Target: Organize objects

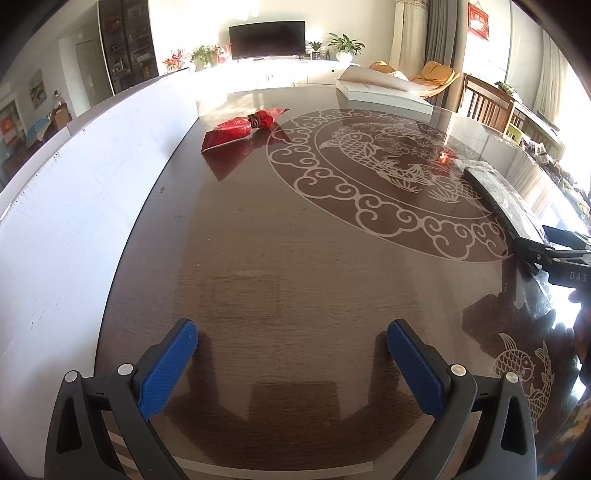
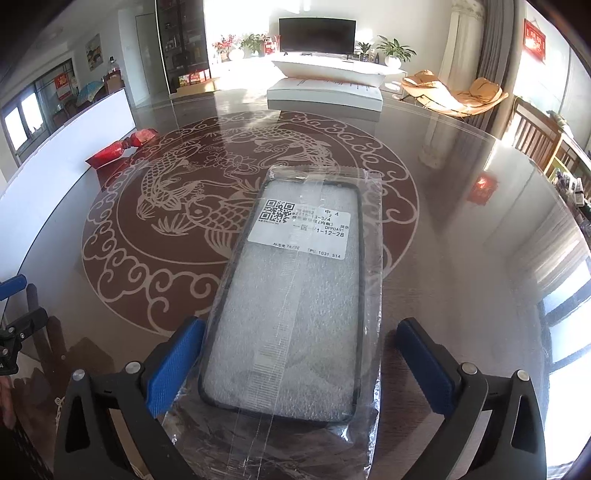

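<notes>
The right gripper (image 2: 301,363) is standing wide around the case (image 2: 295,291) lying on the counter (image 2: 461,258), the left gripper (image 1: 291,365) is hanging wide and empty, and the red pouch (image 1: 240,127) at eleven o'clock is awaiting sorting.

I see a sunlit living room. A dark television (image 2: 317,34) stands on a long white cabinet (image 1: 280,72), potted plants (image 2: 394,50) on either side. An orange lounge chair (image 2: 454,94) sits near grey curtains (image 1: 441,44). A glass display cabinet (image 1: 127,44) occupies the left wall.
</notes>
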Demonstrator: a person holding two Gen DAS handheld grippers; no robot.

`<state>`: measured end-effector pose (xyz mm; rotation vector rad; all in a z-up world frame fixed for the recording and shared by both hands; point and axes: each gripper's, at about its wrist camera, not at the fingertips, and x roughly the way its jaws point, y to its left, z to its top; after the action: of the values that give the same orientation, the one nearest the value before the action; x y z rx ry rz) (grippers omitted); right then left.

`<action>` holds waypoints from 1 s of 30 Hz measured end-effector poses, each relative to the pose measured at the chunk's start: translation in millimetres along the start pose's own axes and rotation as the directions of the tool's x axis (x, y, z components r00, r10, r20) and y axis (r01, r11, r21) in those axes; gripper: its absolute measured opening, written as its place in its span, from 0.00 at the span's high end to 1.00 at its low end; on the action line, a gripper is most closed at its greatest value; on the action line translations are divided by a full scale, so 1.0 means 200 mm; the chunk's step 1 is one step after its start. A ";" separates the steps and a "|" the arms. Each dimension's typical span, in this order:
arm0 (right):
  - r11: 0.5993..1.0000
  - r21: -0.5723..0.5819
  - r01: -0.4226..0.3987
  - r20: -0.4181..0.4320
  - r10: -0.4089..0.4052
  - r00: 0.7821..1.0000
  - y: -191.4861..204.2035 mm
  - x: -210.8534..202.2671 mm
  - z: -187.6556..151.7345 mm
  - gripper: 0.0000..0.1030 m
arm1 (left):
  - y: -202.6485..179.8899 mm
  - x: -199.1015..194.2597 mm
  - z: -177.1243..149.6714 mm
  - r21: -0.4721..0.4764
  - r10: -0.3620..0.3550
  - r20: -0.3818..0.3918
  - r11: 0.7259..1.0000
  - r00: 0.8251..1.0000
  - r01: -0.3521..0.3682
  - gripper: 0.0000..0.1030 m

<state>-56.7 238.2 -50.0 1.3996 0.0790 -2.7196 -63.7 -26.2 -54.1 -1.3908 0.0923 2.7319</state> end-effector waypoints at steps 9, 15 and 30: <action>1.000 0.000 0.000 0.000 0.000 1.000 0.00 0.00 0.00 0.00 | 0.00 0.00 0.00 -0.007 -0.007 -0.003 1.000 1.000 0.007 0.00; 1.000 0.000 0.000 0.000 0.000 1.000 0.00 0.00 0.00 0.00 | 0.01 0.00 0.00 -0.007 -0.007 -0.003 1.000 1.000 0.007 0.00; 1.000 0.000 0.000 0.000 0.000 1.000 0.00 0.00 0.00 0.00 | 0.01 0.01 0.00 -0.007 -0.007 -0.003 1.000 1.000 0.007 0.00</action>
<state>-56.8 238.4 -50.0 1.3997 0.0792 -2.7194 -64.6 -27.5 -55.3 -1.3946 0.0783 2.7267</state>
